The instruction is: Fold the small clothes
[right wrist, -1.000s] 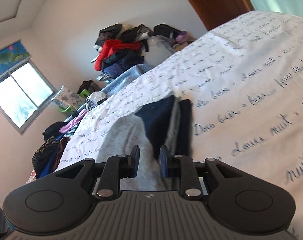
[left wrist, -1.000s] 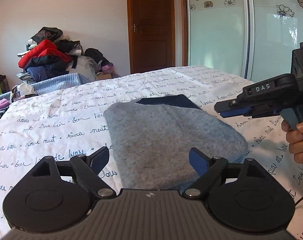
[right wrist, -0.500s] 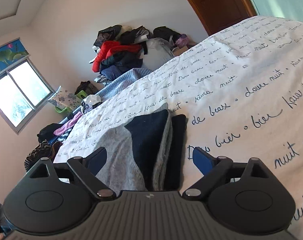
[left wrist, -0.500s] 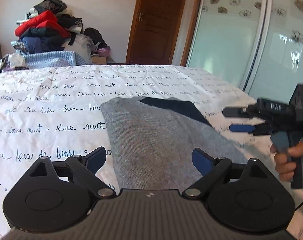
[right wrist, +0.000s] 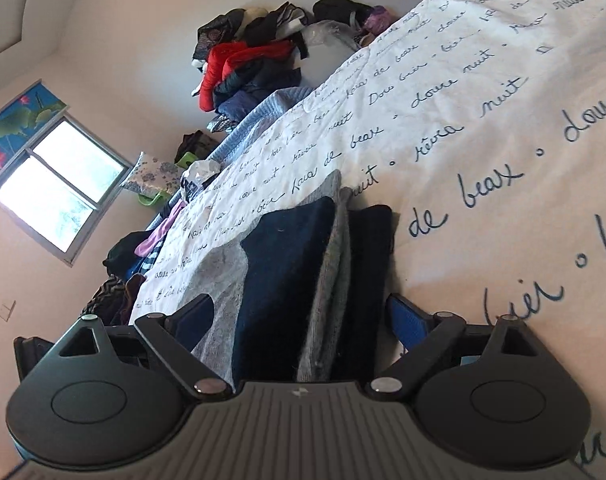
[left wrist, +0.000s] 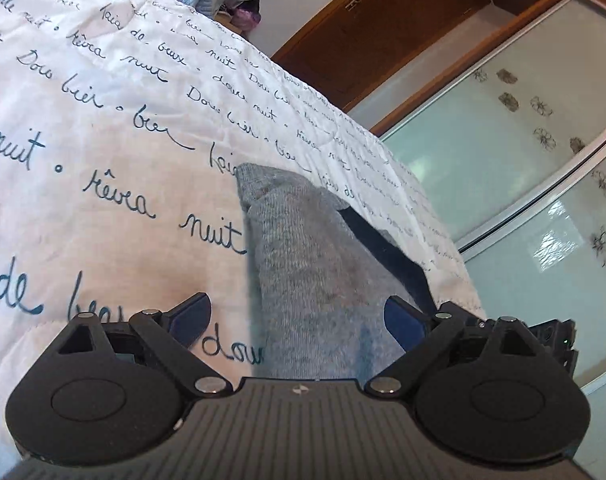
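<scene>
Presently the left gripper (left wrist: pixel 297 318) stands with its blue pads wide apart, clamped on nothing, low over the near end of the folded grey and navy garment (left wrist: pixel 311 248). Likewise the right gripper (right wrist: pixel 299 316) is spread wide, its jaws having just opened; the garment's folded edge (right wrist: pixel 303 264) lies between the pads, unpressed. The garment rests flat on a white bedspread (right wrist: pixel 483 120) printed with script. Beyond the bed, a heap of clothes (right wrist: pixel 247 60) sits against the wall near a window (right wrist: pixel 51 196).
</scene>
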Available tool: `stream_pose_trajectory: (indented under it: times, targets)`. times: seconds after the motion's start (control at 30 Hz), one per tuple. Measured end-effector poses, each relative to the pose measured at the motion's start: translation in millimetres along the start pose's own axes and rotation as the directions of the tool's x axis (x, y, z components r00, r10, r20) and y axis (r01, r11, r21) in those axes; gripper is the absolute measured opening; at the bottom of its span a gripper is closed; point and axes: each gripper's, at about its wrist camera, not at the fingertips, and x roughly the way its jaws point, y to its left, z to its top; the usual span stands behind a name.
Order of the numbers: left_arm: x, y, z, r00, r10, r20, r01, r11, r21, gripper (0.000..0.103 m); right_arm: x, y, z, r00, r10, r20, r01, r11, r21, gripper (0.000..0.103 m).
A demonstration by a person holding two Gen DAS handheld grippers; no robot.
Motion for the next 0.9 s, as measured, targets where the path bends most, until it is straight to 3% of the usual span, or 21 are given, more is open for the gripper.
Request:
stream_pose_trajectory:
  times: [0.17, 0.2, 0.27, 0.33, 0.43, 0.57, 0.7, 0.9]
  targets:
    - [18.1, 2.3, 9.5, 0.994, -0.106, 0.011, 0.106, 0.994, -0.026, 0.091, 18.4, -1.7, 11.9, 0.998, 0.052, -0.032, -0.052, 0.998, -0.017, 0.093]
    - [21.8, -0.1, 9.8, 0.993, -0.114, 0.006, 0.114, 0.993, -0.017, 0.085, 21.3, -2.7, 14.4, 0.998, 0.059, -0.038, -0.059, 0.998, -0.013, 0.089]
    - [29.4, -6.1, 7.8, 0.995, -0.102, -0.013, 0.102, 0.995, 0.010, 0.073, 26.6, -3.3, 18.7, 0.997, 0.060, -0.058, -0.061, 0.998, -0.016, 0.076]
    - [35.4, -9.7, 4.6, 0.997, -0.072, -0.027, 0.073, 0.997, 0.031, 0.053, 31.0, -3.9, 19.6, 0.996, 0.053, -0.078, -0.054, 0.998, -0.017, 0.050]
    - [35.9, -11.0, 1.5, 0.999, -0.034, -0.007, 0.034, 0.999, 0.040, 0.034, 33.2, -7.8, 17.0, 0.996, 0.050, -0.073, -0.049, 0.999, 0.016, 0.029]
    - [26.8, -19.8, -0.3, 0.999, -0.001, 0.033, -0.002, 0.996, 0.089, 0.024, 27.2, -8.4, 13.5, 0.998, 0.061, -0.035, -0.060, 0.998, 0.028, 0.023]
    - [14.8, -45.3, -4.0, 0.996, 0.027, 0.087, -0.044, 0.979, 0.201, 0.023, 19.9, 12.5, 15.2, 0.999, 0.035, -0.007, -0.035, 0.997, -0.075, 0.022]
    - [2.8, -69.2, -2.2, 0.985, 0.043, 0.167, -0.089, 0.954, 0.285, 0.022, 5.5, 41.9, 22.3, 0.997, 0.054, 0.047, -0.043, 0.977, -0.210, 0.021]
